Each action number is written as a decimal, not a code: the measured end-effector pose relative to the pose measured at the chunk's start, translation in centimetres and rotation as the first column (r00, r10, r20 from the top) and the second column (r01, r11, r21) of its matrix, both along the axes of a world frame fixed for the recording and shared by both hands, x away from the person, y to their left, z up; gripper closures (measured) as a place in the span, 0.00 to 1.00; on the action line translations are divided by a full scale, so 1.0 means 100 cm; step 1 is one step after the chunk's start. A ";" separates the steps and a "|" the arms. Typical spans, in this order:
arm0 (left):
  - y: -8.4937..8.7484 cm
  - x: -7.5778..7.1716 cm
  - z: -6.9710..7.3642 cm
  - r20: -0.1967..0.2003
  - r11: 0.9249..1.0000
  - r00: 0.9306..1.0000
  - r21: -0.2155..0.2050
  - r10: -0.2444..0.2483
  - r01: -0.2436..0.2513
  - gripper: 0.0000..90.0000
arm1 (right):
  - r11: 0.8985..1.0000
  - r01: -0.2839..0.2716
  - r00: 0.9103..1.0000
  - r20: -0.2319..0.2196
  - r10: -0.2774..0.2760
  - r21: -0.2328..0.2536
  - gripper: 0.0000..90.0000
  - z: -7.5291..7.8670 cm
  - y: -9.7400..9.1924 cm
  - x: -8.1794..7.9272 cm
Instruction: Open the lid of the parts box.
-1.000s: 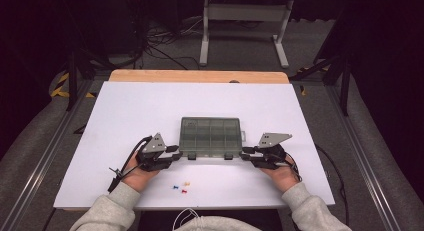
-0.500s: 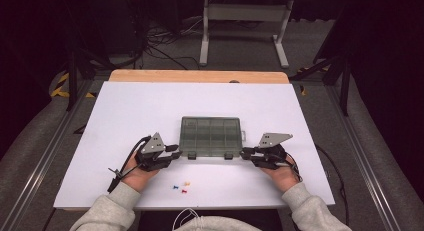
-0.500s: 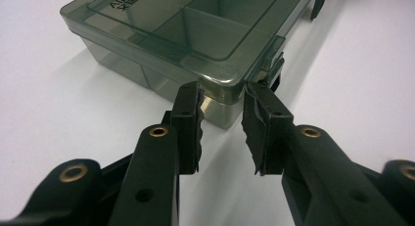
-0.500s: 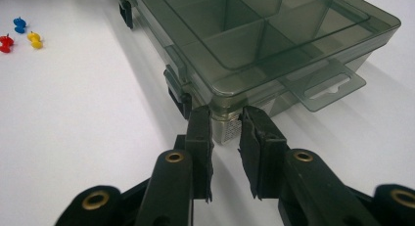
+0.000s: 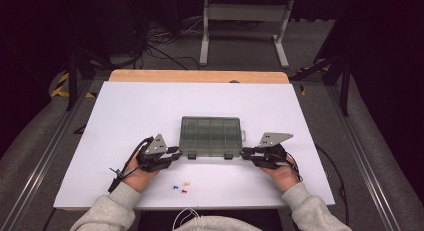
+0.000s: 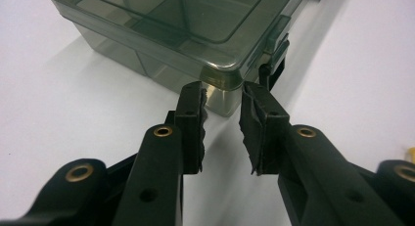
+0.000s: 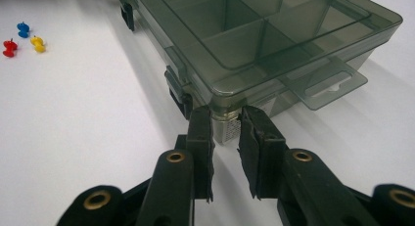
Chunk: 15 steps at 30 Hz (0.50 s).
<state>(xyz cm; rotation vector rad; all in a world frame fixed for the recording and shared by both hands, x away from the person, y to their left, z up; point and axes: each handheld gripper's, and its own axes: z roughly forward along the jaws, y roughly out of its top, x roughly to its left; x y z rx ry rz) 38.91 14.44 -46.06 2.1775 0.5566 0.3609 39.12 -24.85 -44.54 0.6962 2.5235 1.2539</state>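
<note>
I have the smoky plastic organizer box (image 5: 210, 136) lying flat near the middle of the table (image 5: 125, 116), its lid down and the two front latches toward me. My left gripper (image 5: 176, 154) is at the front left corner of the box and my right gripper (image 5: 245, 153) at the front right corner. In the left gripper view the jaws have just been closing, and the corner of the box (image 6: 222, 86) sits at their tips, with a narrow gap between the pads; I cannot tell if the pads already press it. In the right gripper view the jaws stand a little apart around the other corner (image 7: 226, 116), and they seem to touch it only at the very tips.

To do this step well, I think both grippers should hold the box steady by the corners, low on the base and not on the lid, so the lid stays free to open. I should press evenly, or the box may turn on the smooth table. The three pushpins (image 5: 181, 186) lie near the front edge, between my hands.
</note>
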 end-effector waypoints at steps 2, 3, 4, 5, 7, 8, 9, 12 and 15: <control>0.001 0.000 0.001 0.008 1.000 1.000 0.003 -0.004 0.003 0.79 | 1.000 0.001 1.000 -0.001 -0.001 0.002 0.83 0.000 0.000 0.000; 0.001 0.000 0.001 0.008 1.000 1.000 0.003 -0.004 0.003 0.79 | 1.000 0.000 1.000 -0.001 0.000 0.002 0.83 0.000 0.000 0.000; 0.001 0.000 0.001 0.007 1.000 1.000 -0.001 -0.007 0.007 0.79 | 1.000 0.000 1.000 -0.002 0.000 0.002 0.83 0.000 0.000 0.000; 0.002 -0.001 0.002 0.004 1.000 1.000 -0.016 -0.008 0.008 0.79 | 1.000 0.000 1.000 -0.002 0.000 0.000 0.83 0.000 0.000 0.000; 0.002 -0.001 0.003 0.009 1.000 1.000 -0.014 -0.006 0.006 0.79 | 1.000 0.000 1.000 -0.002 0.000 0.002 0.84 0.000 0.000 0.000; 0.002 0.000 0.002 0.010 1.000 1.000 -0.012 -0.008 0.008 0.79 | 1.000 -0.001 1.000 -0.002 0.001 0.003 0.84 0.000 0.000 0.000; 0.001 -0.001 0.002 0.012 1.000 1.000 -0.010 -0.006 0.006 0.79 | 1.000 -0.001 1.000 -0.002 0.001 0.004 0.84 0.000 0.000 0.000; 0.001 -0.001 0.002 0.016 1.000 1.000 -0.009 -0.008 0.008 0.79 | 1.000 0.000 1.000 -0.004 0.000 0.006 0.84 0.000 0.000 0.000; 0.001 -0.001 0.002 0.015 1.000 1.000 -0.020 -0.007 0.007 0.80 | 1.000 0.001 1.000 -0.001 -0.001 0.005 0.86 0.001 0.000 0.000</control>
